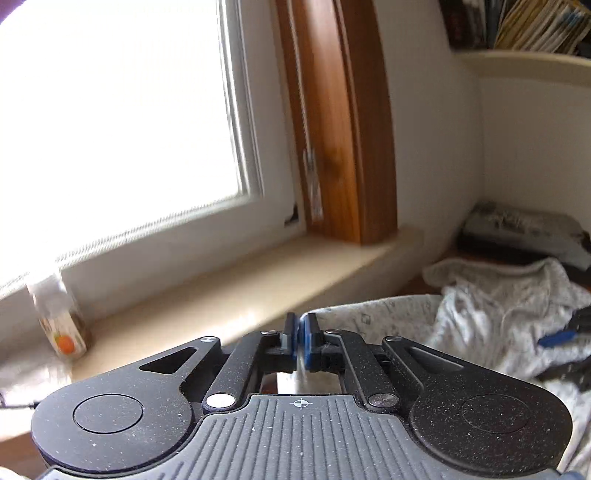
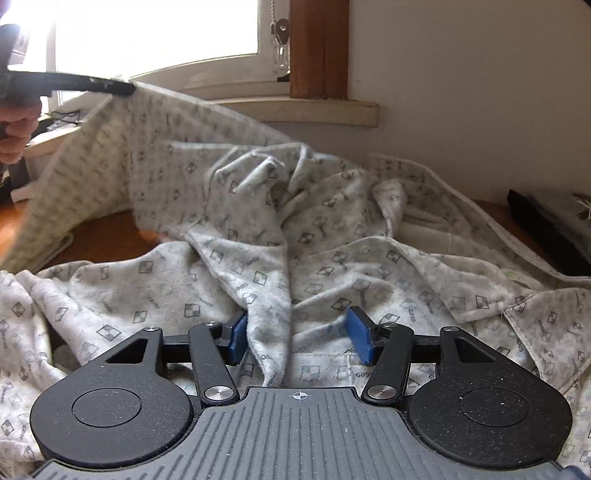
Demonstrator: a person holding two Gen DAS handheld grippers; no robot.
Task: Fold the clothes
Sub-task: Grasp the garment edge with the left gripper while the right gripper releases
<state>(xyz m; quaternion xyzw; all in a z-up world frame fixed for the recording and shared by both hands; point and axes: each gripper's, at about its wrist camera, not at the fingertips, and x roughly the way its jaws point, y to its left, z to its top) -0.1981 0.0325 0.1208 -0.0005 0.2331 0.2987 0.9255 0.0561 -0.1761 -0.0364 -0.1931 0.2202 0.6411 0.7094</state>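
From my left wrist camera, my left gripper (image 1: 300, 334) has its blue pads pressed together with almost no gap. A strip of the printed garment (image 1: 491, 314) rises just behind the fingertips; this view alone does not show the cloth between the pads. The gripper faces the window (image 1: 118, 122) and its sill (image 1: 236, 295), where a spray bottle (image 1: 59, 317) stands at the left end. The rest of the garment is heaped to the right, toward the far right corner of the worktop (image 1: 415, 286), with a dark bundle (image 1: 524, 236) behind it against the wall and books (image 1: 535, 26) on a shelf above.

From my right wrist camera, my right gripper (image 2: 300, 334) is half open — its jaws have just been widening. A ridge of the garment (image 2: 295, 229) runs up between the blue pads (image 2: 358, 334) without either pad pressing it. The garment sprawls crumpled over most of the worktop (image 2: 99, 236), whose brown wood shows at the left. At the upper left my left gripper (image 2: 122, 88) is nipped shut on a corner of the cloth and holds it up off the worktop, so a sheet of fabric hangs down from it — my hand (image 2: 16, 129) shows at the left edge.
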